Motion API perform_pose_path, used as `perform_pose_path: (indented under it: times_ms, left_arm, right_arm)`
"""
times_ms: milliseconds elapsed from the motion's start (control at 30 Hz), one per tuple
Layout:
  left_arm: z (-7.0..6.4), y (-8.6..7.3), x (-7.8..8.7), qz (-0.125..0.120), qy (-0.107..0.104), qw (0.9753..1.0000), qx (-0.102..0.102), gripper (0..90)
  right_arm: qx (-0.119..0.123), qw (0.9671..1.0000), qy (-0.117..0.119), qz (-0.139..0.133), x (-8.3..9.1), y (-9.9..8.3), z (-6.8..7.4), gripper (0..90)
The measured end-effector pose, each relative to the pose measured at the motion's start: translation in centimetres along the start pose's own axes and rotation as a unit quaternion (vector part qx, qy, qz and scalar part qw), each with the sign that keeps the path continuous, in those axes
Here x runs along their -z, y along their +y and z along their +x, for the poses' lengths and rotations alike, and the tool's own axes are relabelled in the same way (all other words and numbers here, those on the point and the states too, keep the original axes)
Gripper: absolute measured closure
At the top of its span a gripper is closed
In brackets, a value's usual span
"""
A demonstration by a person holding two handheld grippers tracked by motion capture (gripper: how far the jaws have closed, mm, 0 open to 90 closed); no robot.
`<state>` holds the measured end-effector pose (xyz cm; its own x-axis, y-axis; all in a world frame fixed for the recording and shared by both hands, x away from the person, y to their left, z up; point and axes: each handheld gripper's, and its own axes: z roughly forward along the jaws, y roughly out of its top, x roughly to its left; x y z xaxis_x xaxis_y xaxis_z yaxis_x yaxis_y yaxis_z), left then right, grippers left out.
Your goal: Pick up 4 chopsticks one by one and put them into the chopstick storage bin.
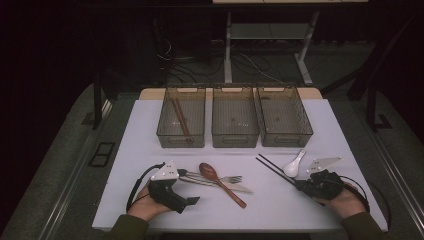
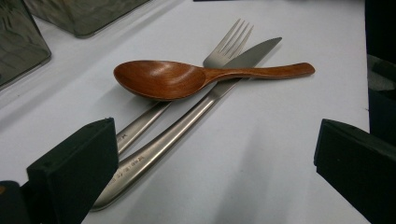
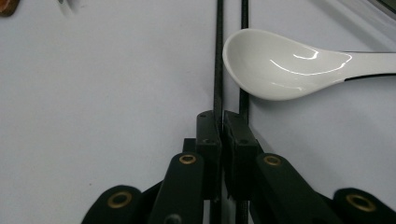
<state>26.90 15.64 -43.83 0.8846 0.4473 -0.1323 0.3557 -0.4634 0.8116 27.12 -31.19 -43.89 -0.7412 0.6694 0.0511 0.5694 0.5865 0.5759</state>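
Cutlery is spread over the near half of a white worktop (image 1: pixel 140 150), with three see-through bins in a row along the far side. The left bin (image 1: pixel 182 117) has a pair of reddish-brown chopsticks (image 1: pixel 181 119) lying in it; the middle bin (image 1: pixel 234 116) and right bin (image 1: pixel 283 116) look pretty much bare from the high view, can't make out anything more than specks. Near the middle of the worktop a wooden spoon (image 2: pixel 187 78) lies across a metal fork (image 2: pixel 219 51) and a metal knife (image 2: pixel 196 112), bowl toward the bins and handle pointing back at the person; fork and knife sit side by side, touching or close to it. The left hand-held gripper (image 1: pixel 182 173) is just beside the handle ends of that pile, and in the left gripper view its jaws are spread wide with the fork and knife handles running in between them, nothing pinched. Over on the right, the right hand-held gripper (image 3: pixel 223 123) has its jaws squeezed together on a pair of black chopsticks (image 3: pixel 218 56), gripping them near one end while the rest of the sticks stretch out across the worktop toward the middle bin. A white ceramic spoon (image 3: pixel 289 65) lies right next to the black chopsticks, its bowl overlapping one stick in the right gripper view. Both of the person's hands come in from the near edge, sleeves dark green.
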Motion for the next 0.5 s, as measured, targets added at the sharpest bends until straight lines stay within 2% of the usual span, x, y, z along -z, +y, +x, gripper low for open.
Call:
perform_pose_path:
  times_ms: [500]
  left_arm:
    - [0.04,0.00,0.02,0.000,0.001,1.0000,0.000,0.0]
  right_arm:
    - [-0.010,0.9999,0.010,-0.002,0.14,0.03,-0.14,85.9]
